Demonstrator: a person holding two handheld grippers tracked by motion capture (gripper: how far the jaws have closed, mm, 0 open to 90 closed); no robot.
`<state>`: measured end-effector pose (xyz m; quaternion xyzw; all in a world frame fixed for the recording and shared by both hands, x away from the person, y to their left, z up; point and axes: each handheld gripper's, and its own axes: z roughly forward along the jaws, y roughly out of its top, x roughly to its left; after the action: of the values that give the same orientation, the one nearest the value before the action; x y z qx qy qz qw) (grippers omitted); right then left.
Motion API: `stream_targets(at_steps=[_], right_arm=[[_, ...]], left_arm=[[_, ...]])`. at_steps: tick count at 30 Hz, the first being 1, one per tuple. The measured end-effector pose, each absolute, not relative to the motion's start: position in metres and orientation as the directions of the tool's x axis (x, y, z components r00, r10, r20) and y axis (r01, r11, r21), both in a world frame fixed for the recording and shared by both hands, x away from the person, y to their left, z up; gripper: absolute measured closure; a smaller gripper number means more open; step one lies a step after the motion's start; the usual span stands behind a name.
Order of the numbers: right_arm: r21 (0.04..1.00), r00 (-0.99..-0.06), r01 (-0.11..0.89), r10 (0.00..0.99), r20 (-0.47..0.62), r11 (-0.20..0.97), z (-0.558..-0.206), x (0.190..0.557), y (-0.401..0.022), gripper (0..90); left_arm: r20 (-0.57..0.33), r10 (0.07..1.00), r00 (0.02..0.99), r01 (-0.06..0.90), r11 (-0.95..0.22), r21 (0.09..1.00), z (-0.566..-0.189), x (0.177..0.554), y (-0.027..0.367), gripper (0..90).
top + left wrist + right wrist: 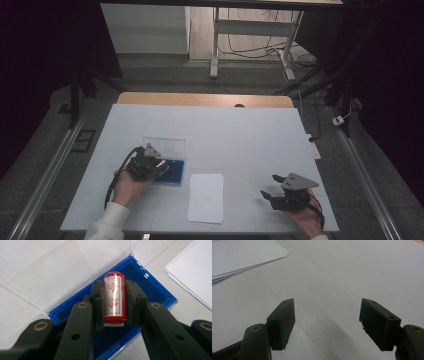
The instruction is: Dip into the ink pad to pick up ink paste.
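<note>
The desk [250,130] has a white top with a wooden strip [205,99] along its far edge, and behind it lie a grey floor [165,75], white frame legs [216,45], loose cables [250,47] and dark curtains [45,55] at both sides.

An ink pad case [170,172] lies on the tabletop [240,130] left of centre, toward the near edge — its open lid [164,148] stands behind it. The left gripper [161,166] sits over the case, with a stamp [114,297] between its jaws. Paper sheets [206,197] lie just right of the case, by the near edge — the right gripper [268,187] is farther right, near the near right corner.
</note>
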<state>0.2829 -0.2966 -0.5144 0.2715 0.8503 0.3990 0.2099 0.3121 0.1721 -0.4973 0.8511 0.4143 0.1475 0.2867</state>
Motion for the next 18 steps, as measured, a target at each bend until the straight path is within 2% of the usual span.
stream_targets(at_steps=[8, 18], right_arm=[[0.795, -0.763, 0.293, 0.631, -0.141, 0.531, -0.514, 0.284, -0.298, 28.7], [0.796, -0.762, 0.296, 0.633, -0.136, 0.527, -0.514, 0.284, -0.299, 28.8]], left_arm=[[-0.002, 0.789, 0.615, 0.622, -0.483, 0.617, -0.493, 0.312, 0.174, 70.3], [-0.016, 0.773, 0.635, 0.581, -0.463, 0.670, -0.475, 0.305, 0.171, 70.0]])
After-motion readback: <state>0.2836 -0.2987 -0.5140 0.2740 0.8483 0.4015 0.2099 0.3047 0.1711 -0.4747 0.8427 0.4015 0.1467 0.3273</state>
